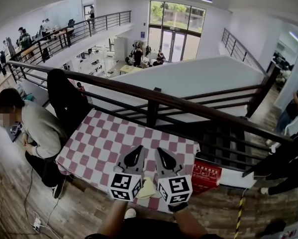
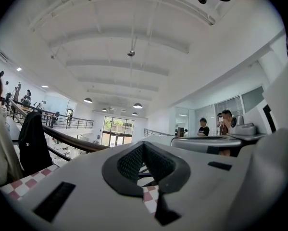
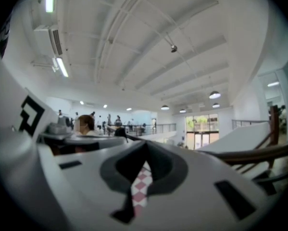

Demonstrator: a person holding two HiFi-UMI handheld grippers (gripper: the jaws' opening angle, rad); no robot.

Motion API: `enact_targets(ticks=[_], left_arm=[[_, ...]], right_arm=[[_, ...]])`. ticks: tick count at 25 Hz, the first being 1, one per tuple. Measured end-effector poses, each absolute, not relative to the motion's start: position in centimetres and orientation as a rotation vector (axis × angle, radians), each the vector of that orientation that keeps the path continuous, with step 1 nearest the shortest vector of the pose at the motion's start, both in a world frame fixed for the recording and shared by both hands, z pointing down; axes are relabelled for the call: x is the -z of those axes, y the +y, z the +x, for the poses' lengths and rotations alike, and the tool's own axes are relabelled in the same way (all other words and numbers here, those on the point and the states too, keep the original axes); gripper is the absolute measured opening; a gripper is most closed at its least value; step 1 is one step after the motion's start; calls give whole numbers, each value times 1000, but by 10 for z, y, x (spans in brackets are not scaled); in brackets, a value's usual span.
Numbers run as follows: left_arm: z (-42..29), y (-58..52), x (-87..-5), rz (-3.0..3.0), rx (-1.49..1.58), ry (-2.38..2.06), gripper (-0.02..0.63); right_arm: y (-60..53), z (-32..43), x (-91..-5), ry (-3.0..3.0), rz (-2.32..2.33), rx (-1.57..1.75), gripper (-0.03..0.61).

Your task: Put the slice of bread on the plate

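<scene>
Both grippers are held level, side by side, over the near edge of a red-and-white checked table (image 1: 104,143). The left gripper (image 1: 135,156) is shut, its dark fingers meeting at the tips (image 2: 144,144) with nothing between them. The right gripper (image 1: 162,157) is shut too, and only the checked cloth shows through the gap behind its closed tips (image 3: 146,142). A pale yellow thing (image 1: 148,188) lies low between the two marker cubes, mostly hidden, and I cannot tell what it is. No plate shows in any view.
A dark wooden railing (image 1: 153,101) runs along the table's far side, with a black jacket (image 1: 64,101) hung on it. A person (image 1: 37,128) crouches at the table's left end. A red box (image 1: 206,176) sits at the right end. A cable and power strip (image 1: 37,224) lie on the floor.
</scene>
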State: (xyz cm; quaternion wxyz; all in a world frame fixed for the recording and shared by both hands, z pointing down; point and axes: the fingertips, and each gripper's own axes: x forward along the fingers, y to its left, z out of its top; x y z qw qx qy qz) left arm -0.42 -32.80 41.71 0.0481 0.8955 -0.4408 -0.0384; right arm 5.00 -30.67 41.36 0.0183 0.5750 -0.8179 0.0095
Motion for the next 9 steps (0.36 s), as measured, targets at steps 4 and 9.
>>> enact_targets(ticks=[4, 9], left_arm=[[-8, -330, -421, 2722, 111, -1360, 17], [-4, -330, -426, 2726, 93, -1313, 17]], right_arm=[[-309, 48, -418, -2542, 1774, -32, 15], [-311, 51, -423, -2524, 1804, -55, 15]])
